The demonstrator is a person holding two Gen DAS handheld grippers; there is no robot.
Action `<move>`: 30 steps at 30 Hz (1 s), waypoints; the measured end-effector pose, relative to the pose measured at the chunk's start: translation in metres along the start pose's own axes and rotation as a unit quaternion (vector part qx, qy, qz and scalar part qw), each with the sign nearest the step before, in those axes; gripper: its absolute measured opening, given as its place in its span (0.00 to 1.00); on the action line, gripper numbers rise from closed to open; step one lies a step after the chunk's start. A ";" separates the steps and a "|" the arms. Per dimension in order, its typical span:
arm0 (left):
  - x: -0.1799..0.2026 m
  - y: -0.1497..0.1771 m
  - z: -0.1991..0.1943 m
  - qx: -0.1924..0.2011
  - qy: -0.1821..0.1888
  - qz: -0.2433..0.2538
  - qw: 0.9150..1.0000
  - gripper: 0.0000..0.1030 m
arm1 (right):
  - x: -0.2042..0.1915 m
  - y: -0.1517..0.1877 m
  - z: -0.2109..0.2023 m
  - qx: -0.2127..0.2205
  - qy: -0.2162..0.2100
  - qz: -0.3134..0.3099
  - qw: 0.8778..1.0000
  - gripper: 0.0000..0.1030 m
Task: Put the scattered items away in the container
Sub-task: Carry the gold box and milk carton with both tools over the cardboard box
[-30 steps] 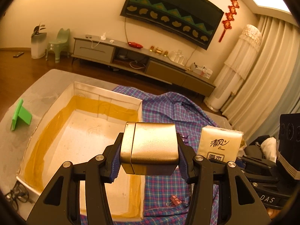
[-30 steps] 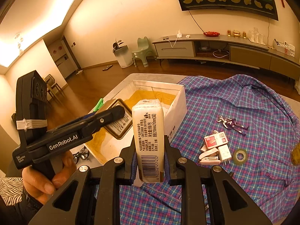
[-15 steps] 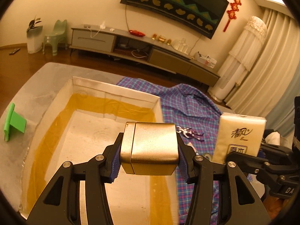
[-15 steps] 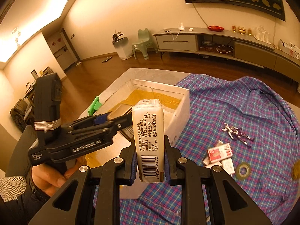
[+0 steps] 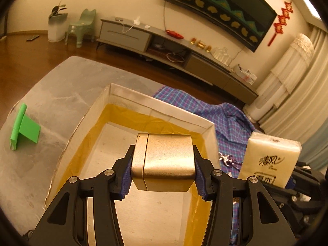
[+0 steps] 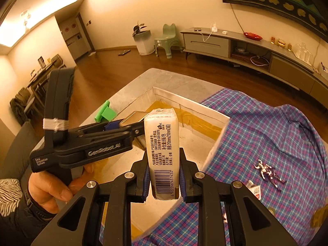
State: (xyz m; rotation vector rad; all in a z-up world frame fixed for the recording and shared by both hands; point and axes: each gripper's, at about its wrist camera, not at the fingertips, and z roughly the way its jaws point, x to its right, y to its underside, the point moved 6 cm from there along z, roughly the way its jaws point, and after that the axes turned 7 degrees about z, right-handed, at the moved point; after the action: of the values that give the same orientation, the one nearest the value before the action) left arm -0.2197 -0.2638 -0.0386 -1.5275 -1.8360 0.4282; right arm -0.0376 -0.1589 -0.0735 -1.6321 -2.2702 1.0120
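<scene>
Shiny gold metal tin (image 5: 164, 162), rounded corners, seam down one side, clamped between the blue pads of the left gripper (image 5: 163, 176) right over the open white box (image 5: 180, 112) with the yellow lining. Further right, the right gripper (image 6: 164, 181) squeezes a white tissue pack (image 6: 162, 143) standing upright, barcode facing up, above the box's near edge. Green plastic stand (image 5: 23, 126) sits left on the table; plaid shirt (image 6: 276, 135) with a little silver figure (image 6: 268, 172) lies right.

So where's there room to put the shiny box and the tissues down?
The white box has a bare floor inside its yellow-taped walls, with nothing lying there. The grey tabletop between the box and the green stand is free too. The plaid shirt is crowded around the silver figurine.
</scene>
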 end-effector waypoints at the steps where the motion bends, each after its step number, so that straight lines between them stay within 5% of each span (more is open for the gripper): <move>1: -0.003 -0.001 0.003 -0.002 -0.003 -0.004 1.000 0.51 | -0.002 -0.001 0.005 -0.004 0.003 -0.005 1.000 0.24; 30: -0.041 0.021 0.089 -0.131 -0.078 -0.069 0.986 0.52 | 0.015 -0.008 0.138 -0.168 0.093 -0.100 0.976 0.24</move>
State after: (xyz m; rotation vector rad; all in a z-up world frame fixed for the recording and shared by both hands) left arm -0.2636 -0.2819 -0.1268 -1.5595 -2.1767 0.2540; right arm -0.1182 -0.2059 -0.1766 -1.4925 -2.5118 0.4270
